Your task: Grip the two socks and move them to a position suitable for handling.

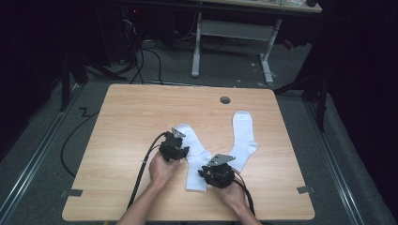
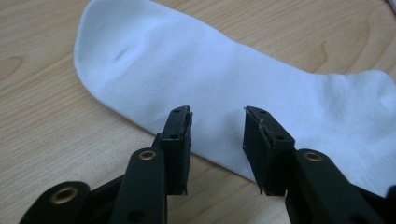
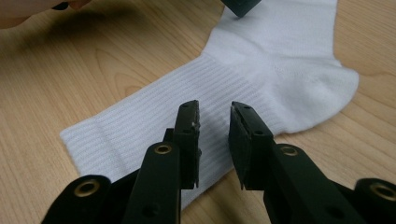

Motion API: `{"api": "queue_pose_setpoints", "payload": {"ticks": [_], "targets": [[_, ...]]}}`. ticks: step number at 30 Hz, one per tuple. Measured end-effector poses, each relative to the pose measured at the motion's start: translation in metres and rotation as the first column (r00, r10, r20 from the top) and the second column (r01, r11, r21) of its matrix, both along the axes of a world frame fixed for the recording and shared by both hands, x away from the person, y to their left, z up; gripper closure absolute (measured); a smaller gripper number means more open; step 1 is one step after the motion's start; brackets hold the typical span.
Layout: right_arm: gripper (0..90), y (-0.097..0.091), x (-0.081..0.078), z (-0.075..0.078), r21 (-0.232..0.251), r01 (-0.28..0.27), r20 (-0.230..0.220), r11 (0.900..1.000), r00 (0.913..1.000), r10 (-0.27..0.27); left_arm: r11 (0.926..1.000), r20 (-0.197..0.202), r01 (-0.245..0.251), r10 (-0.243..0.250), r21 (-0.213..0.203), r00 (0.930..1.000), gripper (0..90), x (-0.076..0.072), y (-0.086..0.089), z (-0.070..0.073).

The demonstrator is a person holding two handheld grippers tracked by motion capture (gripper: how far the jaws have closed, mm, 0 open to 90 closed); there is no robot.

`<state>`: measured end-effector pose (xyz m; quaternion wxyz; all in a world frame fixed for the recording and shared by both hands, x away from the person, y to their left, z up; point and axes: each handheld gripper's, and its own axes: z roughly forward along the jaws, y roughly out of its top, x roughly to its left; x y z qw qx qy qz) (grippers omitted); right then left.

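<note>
Sock [image 1: 195, 159] lies flat on the table [image 1: 126, 136], and I have a gripper at each end of it: my left gripper [image 2: 217, 122] hangs just above the toe half, its jaws parted about halfway with nothing pinched, and my right gripper [image 3: 214, 119] sits just over the ribbed cuff, its jaws a narrow gap apart and likewise bare. I read the spacing as deliberate: one tool per end lets the fabric be laid or lifted without bunching. A second sock [image 1: 244, 136] rests beyond and outside my right gripper, well clear of both tools, probably the mate waiting to be paired. Neither pad presses cloth.
</note>
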<state>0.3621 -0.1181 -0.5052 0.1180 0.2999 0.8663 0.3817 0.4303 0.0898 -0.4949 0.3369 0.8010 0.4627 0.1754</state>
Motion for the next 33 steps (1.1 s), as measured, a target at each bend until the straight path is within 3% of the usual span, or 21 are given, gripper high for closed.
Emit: {"api": "queue_pose_setpoints", "payload": {"ticks": [6,11,16,20,23,26,33], "targets": [[69.8,-0.011,0.003,0.001,0.004,0.01,-0.019,0.9999,0.9998,-0.01,0.9997,-0.001,-0.024,0.024,0.005,0.9997,59.7,0.0,0.001,0.001],[73.5,-0.016,0.004,0.007,0.044,0.06,0.01,0.9972,0.9981,-0.061,0.9997,0.038,0.014,-0.014,-0.02,0.9992,52.5,-0.018,-0.001,0.005],[78.8,-0.014,0.015,0.017,0.043,0.113,0.031,0.9927,0.993,-0.114,0.9977,0.058,0.062,-0.06,-0.026,0.9965,49.5,-0.038,-0.007,0.004],[80.3,-0.007,0.028,0.022,0.02,0.127,0.042,0.9916,0.9908,-0.128,0.9968,0.058,0.071,-0.068,-0.038,0.996,48.2,-0.045,-0.011,-0.001],[80.7,-0.002,0.037,0.02,0.011,0.139,0.047,0.9903,0.9892,-0.139,0.9975,0.053,0.067,-0.066,-0.023,0.9964,47.7,-0.045,-0.014,-0.003],[80.7,0.001,0.046,0.015,0.002,0.162,0.017,0.9868,0.9867,-0.162,0.9974,0.047,0.072,-0.072,0.004,0.9963,48.8,-0.045,-0.02,-0.007],[78.5,-0.008,0.061,0.005,-0.031,0.212,-0.023,0.9767,0.9768,-0.213,0.998,0.072,0.063,-0.063,0.002,0.9954,49.2,-0.049,-0.021,-0.01]]}}
